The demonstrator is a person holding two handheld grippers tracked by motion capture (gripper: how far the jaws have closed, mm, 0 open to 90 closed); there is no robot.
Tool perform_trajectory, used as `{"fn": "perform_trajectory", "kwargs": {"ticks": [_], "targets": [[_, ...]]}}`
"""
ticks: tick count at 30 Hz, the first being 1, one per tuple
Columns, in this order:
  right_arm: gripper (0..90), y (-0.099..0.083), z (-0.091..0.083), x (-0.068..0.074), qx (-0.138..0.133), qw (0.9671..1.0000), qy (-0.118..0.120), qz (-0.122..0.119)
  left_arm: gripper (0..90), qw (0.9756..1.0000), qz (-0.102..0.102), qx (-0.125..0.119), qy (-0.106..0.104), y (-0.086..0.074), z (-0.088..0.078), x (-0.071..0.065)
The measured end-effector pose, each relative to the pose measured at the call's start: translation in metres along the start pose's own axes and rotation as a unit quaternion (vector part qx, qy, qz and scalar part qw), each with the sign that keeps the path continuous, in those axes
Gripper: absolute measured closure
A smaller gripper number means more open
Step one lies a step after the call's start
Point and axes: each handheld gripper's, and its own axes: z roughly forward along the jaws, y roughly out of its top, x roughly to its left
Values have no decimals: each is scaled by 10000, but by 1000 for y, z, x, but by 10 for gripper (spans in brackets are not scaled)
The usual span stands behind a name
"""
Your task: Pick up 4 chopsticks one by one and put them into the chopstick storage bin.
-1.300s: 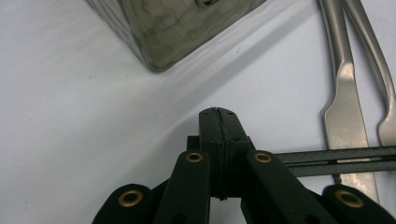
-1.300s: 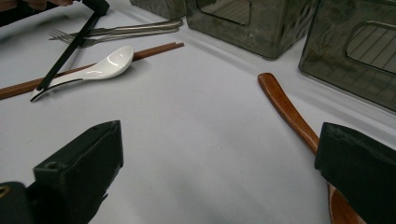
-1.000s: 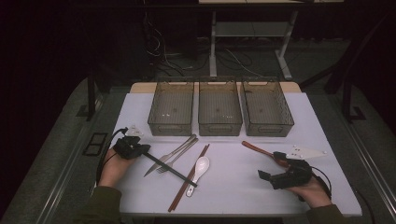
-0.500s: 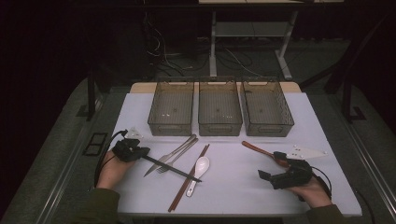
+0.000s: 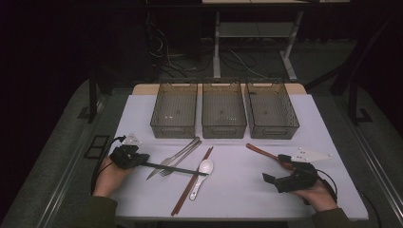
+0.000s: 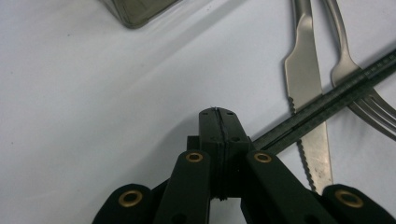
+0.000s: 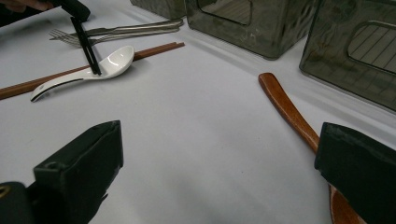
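1. Left gripper [image 5: 142,161]: jaws fully closed, pinching the near end of the black chopsticks [image 5: 176,168]. It sits at the table's [image 5: 237,190] left edge, left of the white spoon [image 5: 202,172].
2. Black chopsticks: a pair clamped together, held just above the table; they run from the left gripper across the knife [image 6: 306,100] and the fork [image 6: 348,70], and their far tips reach the white spoon's bowl.
3. White spoon: the landmark, lying near the table's middle front, bowl towards the bins.
4. Brown chopsticks [image 5: 192,180]: a pair lying just left of the white spoon, touching it.
5. Knife and fork: side by side, left of the white spoon, beyond the black chopsticks' grip end.
6. Wooden spoon [image 5: 266,154]: well right of the white spoon.
7. Right gripper [image 5: 271,179]: jaws wide apart, holding nothing, resting right of the white spoon beside the wooden spoon's bowl end.
8. Three grey bins [image 5: 224,110]: in a row behind the white spoon.
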Motion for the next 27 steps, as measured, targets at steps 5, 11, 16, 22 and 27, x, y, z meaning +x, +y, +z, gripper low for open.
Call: {"fn": "perform_trajectory", "kwargs": {"ticks": [5,11,16,22,27], "targets": [[10,0,0,0,0,10000,0,2,890,10000,-31,-4,-34,-4,-3,-3],[10,0,0,0,0,10000,-3,1,890,10000,32,-7,-90,-7,-7,-6],[10,0,0,0,4,10000,2,0,891,9999,40,-26,-146,-11,-10,-9],[10,0,0,0,7,10000,7,-4,890,9998,28,-22,-205,-14,-13,-12],[10,0,0,0,8,10000,7,0,891,9996,42,-28,-260,-16,-13,-14]]}}
